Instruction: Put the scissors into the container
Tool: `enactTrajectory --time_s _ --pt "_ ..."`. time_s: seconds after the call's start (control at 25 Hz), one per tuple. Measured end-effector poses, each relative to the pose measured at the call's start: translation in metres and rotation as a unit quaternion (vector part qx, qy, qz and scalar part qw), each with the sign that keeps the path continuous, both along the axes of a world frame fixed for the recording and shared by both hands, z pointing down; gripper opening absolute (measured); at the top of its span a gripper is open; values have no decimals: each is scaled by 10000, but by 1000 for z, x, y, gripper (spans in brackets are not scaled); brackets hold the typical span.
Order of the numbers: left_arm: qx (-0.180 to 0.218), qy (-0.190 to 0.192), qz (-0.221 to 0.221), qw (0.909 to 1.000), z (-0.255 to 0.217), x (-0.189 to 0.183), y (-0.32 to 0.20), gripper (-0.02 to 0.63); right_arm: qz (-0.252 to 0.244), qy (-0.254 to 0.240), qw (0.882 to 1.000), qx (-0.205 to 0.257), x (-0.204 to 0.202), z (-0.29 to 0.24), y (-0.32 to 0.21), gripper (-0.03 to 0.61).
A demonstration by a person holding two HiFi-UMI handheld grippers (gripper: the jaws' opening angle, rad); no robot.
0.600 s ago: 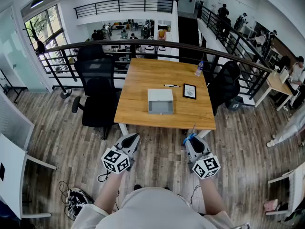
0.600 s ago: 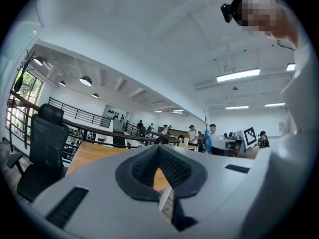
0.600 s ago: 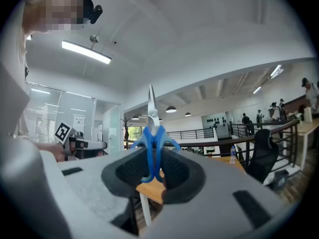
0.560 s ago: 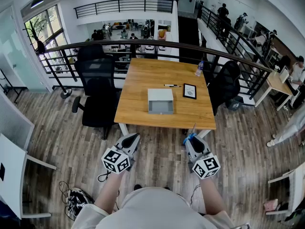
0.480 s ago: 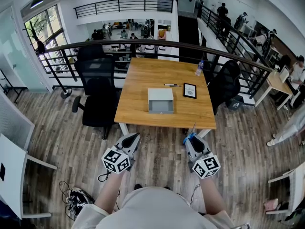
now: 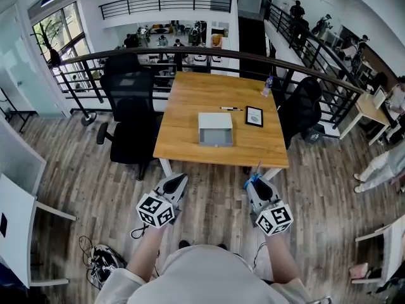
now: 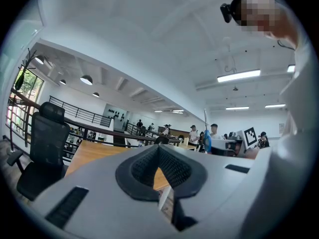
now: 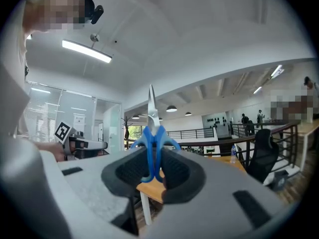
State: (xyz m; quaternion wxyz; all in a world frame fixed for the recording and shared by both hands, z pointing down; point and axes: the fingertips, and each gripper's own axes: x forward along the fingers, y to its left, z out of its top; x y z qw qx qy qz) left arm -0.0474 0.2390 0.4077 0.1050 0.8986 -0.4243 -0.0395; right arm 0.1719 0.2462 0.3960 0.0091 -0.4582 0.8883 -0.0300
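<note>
The scissors [image 8: 152,133] have blue handles and a thin steel blade that points up. My right gripper [image 8: 154,158] is shut on the handles. In the head view it [image 6: 255,183] hangs over the floor just short of the table's near right corner, with the scissors [image 6: 255,177] sticking out ahead of it. The container [image 6: 215,129], a grey open box, sits mid-table, well beyond both grippers. My left gripper [image 6: 178,182] is level with the right one, near the table's front left leg. Its jaws [image 7: 159,151] meet at the tips with nothing between them.
The wooden table [image 6: 190,100] also carries a dark framed tablet [image 6: 254,116], a pen [image 6: 230,109] and a bottle [image 6: 270,84] at the far right edge. Black office chairs [image 6: 130,116] [image 6: 300,109] flank it. A railing [image 6: 209,57] runs behind. Cables [image 6: 101,258] lie on the floor.
The head view has shifted slightly, so the table looks a touch nearer. Both grippers hold their places and the scissors stay gripped.
</note>
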Motion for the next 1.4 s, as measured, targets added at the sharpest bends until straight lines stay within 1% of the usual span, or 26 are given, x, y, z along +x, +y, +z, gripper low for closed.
enactTrajectory --time_s 0.08,0.32,0.6,0.76,1.08,1.4 --pt "-15 7 -1 10000 1 -1 1 -8 17 42 10000 35 -3 0 2 89" --pt "-56 20 8 10000 6 -10 2 -8 -3 -66 10000 13 -14 4 3 89" --pt "-144 13 57 9999 19 -35 -1 -8 27 -80 9998 -160 -39 20 1 89" --pt "-204 -24 138 9997 26 -47 -1 -8 41 -68 9994 -345 -55 30 2 88" --pt "-270 -58 367 9989 35 -74 0 -8 219 -88 9990 -386 -82 37 8 89" --pt "-299 -13 450 9985 41 -85 -7 -8 350 -36 9985 -424 -90 40 6 89"
